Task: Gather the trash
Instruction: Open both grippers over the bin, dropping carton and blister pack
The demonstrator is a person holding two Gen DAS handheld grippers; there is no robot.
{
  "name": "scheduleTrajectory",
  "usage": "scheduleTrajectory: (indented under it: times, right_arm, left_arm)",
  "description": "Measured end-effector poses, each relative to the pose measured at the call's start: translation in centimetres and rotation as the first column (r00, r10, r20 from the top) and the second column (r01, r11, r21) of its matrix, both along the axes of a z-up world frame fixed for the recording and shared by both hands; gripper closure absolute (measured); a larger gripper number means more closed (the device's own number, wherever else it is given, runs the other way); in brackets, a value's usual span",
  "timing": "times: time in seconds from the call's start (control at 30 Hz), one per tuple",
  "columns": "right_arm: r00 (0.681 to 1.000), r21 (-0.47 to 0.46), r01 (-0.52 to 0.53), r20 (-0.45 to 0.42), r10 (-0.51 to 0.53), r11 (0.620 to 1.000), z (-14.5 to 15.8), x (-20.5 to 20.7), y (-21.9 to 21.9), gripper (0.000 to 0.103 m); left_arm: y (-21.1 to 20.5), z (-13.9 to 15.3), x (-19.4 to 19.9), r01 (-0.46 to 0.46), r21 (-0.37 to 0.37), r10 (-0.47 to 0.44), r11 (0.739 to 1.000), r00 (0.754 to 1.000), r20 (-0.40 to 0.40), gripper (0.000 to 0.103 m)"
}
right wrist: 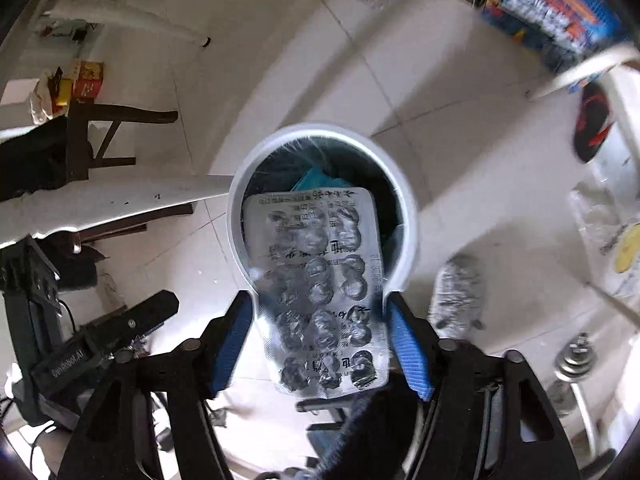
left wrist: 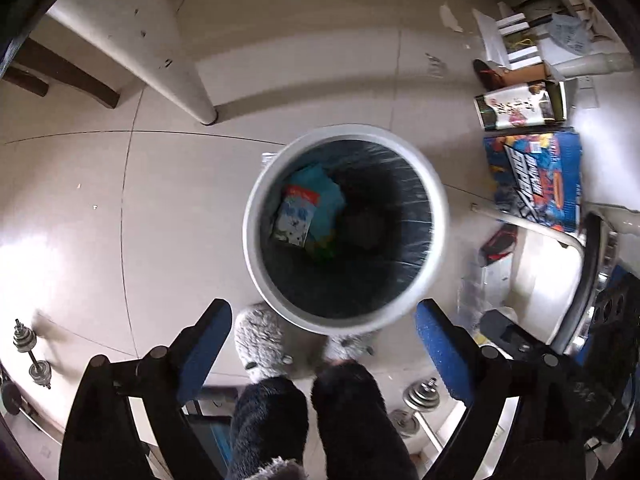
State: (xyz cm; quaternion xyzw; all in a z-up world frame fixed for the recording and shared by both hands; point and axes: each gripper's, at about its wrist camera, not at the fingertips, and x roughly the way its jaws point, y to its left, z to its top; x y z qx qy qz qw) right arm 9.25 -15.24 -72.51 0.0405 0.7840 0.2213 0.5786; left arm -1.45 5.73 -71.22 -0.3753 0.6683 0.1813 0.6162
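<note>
Both claws point down over the bin (left wrist: 344, 228), white rim, dark liner, standing on the tile floor (left wrist: 120, 220).

Left claw (left wrist: 324, 340): spread wide, nothing between the blue pads (left wrist: 206, 350). Bin sits just beyond the fingertips. Inside it: a teal packet (left wrist: 320, 196) and a small printed carton (left wrist: 296, 220) lying against the left wall.

Right claw (right wrist: 322, 336): jaws apart, a silver blister pack (right wrist: 324, 292) between the pads (right wrist: 410, 350). Pack's edges run close to both pads; cannot tell whether they touch it. Its far end overlaps the bin opening (right wrist: 324, 208), near end sits back between the fingers. Frame is blurred.

Person's fuzzy grey slippers (left wrist: 260, 336) stand beside the bin, dark fleece trouser legs (left wrist: 348, 412) above them. Blue printed box (left wrist: 534, 178) lies on the floor right of the bin, dumbbells (left wrist: 30, 356) at the left.
</note>
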Motion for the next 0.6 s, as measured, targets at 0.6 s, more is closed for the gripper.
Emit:
scheduleTrajectory:
  times: [0.6]
  right_arm:
    - [0.940,-0.288,-0.197,0.216,0.264,0.937,7.6,-1.4,0.2,0.000]
  left_arm:
    - [-2.0,13.8,-2.7,0.100,0.275,-0.089,0.956,0.995,-0.053,0.009]
